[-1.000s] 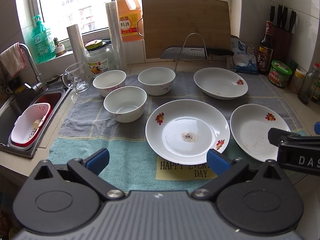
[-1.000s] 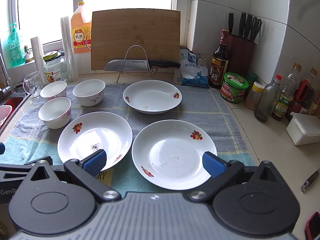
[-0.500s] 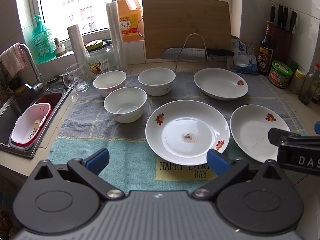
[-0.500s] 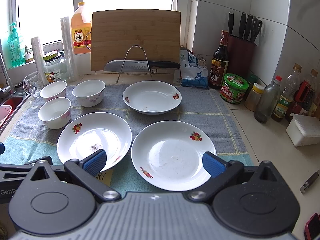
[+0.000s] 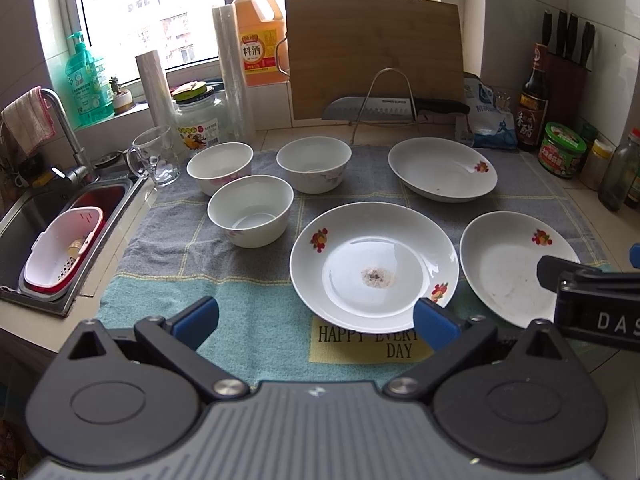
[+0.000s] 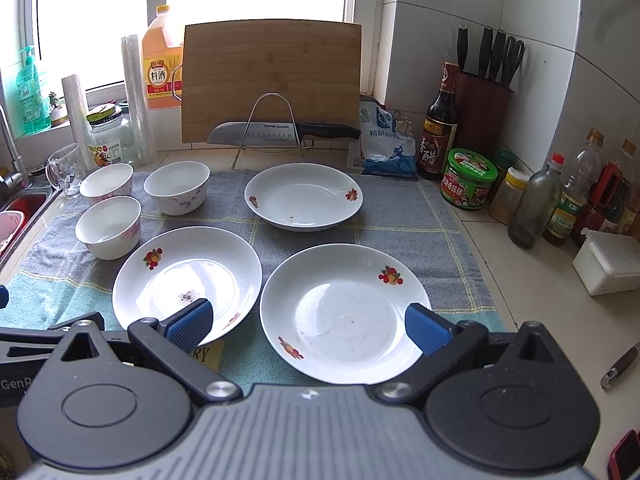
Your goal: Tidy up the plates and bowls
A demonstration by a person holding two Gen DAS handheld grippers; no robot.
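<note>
Three white plates (image 6: 345, 312) and three bowls (image 5: 251, 215) spread on a towel (image 5: 256, 320) over the tabletop (image 6: 532, 304), bowls at left, plates centre and right. Left gripper (image 5: 316, 318) and right gripper (image 6: 307, 322) both low at the near edge, fingers (image 6: 426, 328) wide apart, holding nothing.

Three white bowls (image 5: 250, 210) are clustered on the grey towel (image 5: 168, 236), beside three flowered plates (image 5: 374, 266). The left gripper (image 5: 316, 320) is held wide apart and empty above the towel's near edge.
</note>
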